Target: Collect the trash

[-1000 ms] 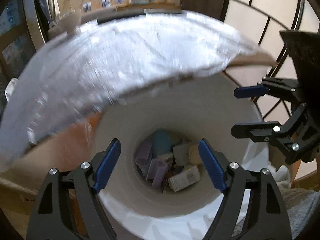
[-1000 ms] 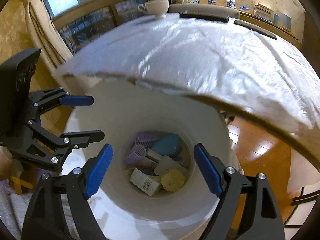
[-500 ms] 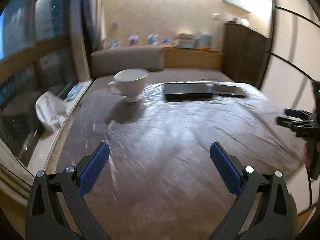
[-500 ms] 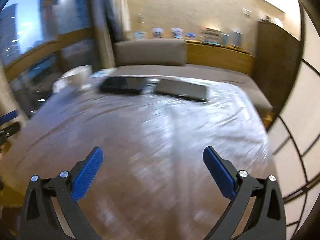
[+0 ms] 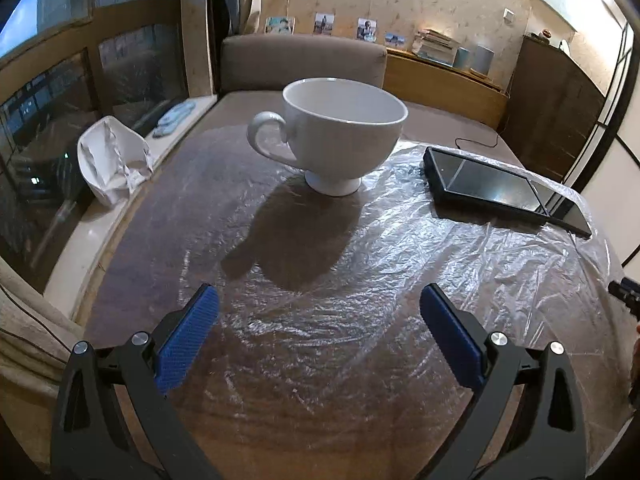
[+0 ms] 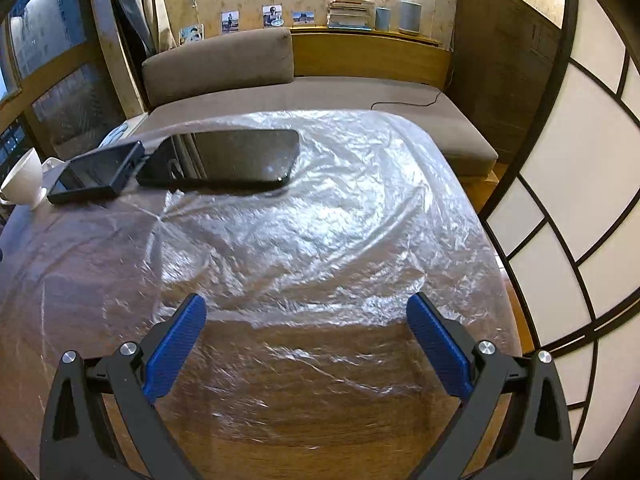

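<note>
Both tools swung from bin to tabletop [image 5: 168, 216]; left tool [image 5: 318, 340], right tool [image 6: 306, 340] wide open, empty. Scan film [image 6: 328, 216] for scraps first.

Both wrist views look steeply down, sharing the table [image 5: 280, 360] and cup [image 5: 340, 136].
</note>
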A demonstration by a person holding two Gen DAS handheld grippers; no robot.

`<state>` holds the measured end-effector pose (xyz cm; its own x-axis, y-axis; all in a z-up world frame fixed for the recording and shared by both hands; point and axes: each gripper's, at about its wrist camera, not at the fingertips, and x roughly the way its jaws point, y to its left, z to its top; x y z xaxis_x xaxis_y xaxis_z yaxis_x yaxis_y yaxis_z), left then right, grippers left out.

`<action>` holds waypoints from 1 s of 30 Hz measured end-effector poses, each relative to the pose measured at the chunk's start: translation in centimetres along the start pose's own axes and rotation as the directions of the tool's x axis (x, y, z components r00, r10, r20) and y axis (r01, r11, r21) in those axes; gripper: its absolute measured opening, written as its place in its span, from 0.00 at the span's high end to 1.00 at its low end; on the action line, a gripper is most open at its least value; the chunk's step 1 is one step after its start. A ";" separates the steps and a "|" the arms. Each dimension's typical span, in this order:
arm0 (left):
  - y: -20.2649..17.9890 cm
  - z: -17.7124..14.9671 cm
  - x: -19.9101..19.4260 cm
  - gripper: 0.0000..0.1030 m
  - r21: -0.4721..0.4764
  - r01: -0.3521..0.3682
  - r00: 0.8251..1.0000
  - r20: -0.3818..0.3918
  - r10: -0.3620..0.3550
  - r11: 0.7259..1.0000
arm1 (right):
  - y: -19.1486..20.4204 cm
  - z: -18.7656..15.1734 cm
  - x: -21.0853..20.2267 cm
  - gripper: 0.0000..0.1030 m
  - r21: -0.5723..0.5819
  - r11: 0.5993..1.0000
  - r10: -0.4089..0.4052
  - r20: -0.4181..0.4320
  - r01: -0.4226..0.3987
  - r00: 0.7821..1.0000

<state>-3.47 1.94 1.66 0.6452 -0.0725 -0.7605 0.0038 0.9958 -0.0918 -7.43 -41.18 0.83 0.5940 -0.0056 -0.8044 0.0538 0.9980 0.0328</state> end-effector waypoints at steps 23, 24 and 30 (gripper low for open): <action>-0.4 0.7 2.4 0.01 0.035 -0.089 0.991 -0.095 0.092 0.995 | 0.0 0.0 0.1 0.04 0.004 0.999 -0.041 -0.012 0.041 0.999; -0.4 0.7 2.4 0.01 0.034 -0.089 0.991 -0.095 0.092 0.995 | 0.1 0.0 0.1 0.04 0.004 0.999 -0.041 -0.012 0.041 0.999; -0.4 0.9 2.5 0.01 0.032 -0.090 0.991 -0.095 0.092 0.995 | 0.0 0.0 0.1 0.04 0.004 0.999 -0.041 -0.012 0.041 0.999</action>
<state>-1.20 1.44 0.33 0.5672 0.0148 -0.8235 -0.0295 0.9996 -0.0024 -7.36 -41.13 0.70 0.5820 -0.0455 -0.8119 0.0810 0.9967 0.0021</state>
